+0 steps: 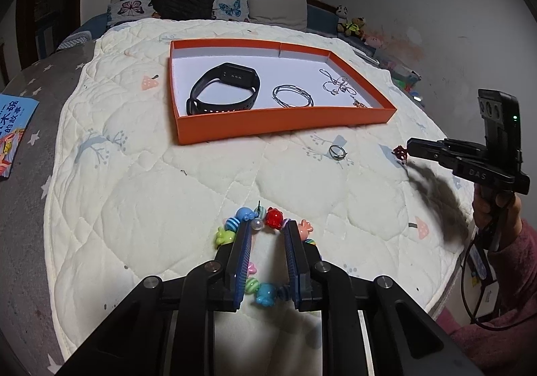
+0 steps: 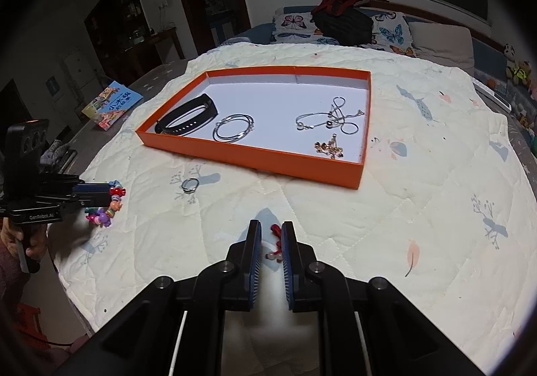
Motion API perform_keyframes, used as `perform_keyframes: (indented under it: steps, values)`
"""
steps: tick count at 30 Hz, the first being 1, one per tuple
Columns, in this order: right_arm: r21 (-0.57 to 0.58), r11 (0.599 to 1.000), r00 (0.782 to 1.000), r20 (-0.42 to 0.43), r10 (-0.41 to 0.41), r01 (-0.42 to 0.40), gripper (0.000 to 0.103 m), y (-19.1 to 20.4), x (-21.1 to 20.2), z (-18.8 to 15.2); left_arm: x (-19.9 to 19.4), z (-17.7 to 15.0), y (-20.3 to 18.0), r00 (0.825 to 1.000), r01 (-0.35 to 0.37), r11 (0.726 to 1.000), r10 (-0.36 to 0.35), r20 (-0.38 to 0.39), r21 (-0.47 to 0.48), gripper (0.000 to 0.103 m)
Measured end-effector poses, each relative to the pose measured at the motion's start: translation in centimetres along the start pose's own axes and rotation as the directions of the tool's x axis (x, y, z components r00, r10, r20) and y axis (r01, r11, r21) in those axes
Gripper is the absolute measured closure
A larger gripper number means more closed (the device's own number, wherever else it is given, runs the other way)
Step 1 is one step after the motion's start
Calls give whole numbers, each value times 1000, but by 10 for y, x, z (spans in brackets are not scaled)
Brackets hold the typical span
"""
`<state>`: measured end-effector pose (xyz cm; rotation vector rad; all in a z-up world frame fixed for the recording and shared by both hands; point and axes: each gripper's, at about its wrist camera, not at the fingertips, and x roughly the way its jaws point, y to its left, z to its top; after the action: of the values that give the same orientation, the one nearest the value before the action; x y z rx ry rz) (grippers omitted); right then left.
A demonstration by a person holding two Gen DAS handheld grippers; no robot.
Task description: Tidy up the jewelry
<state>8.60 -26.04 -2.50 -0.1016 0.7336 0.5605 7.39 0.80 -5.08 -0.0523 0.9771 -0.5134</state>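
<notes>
Left gripper [image 1: 268, 231] is closed on bead bracelet [image 1: 265, 218]; right gripper [image 2: 271, 235], narrowly open, w/ red trinket [image 2: 276, 230] between pads. Pickup step judged underway; transfer into orange tray [image 1: 285, 122] needed next.

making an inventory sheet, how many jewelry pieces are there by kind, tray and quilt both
watch band: 1, in the orange tray
silver bangle set: 1, in tray
silver chain with pearls: 1, in tray
gold piece: 1, in tray
silver ring: 1, on quilt
colourful bead bracelet: 1, at left gripper
red bead piece: 1, at right gripper
total: 7
</notes>
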Motion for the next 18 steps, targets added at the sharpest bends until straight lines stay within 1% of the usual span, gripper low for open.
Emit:
perform_keyframes:
  steps: [9,11,14,16,18]
  values:
    - [6,1000,1000,-5,13,-13,89,1,2,0,2,5,-2,1000,-7,1000,6,20,18,82]
    - [4,1000,1000,-8,14,-14,89,1,3,-1,2,5,-2,1000,-10,1000,10,21,22,88]
    - [-2,1000,1000,-8,18,-18,89,3,3,0,3,4,2,1000,-4,1000,4,17,17,93]
    - [-6,1000,1000,-7,22,-22,89,5,3,0,1,4,4,1000,-2,1000,2,15,13,93]
    - [-10,1000,1000,-9,26,-26,89,7,4,0,-1,4,6,1000,-16,1000,16,12,14,93]
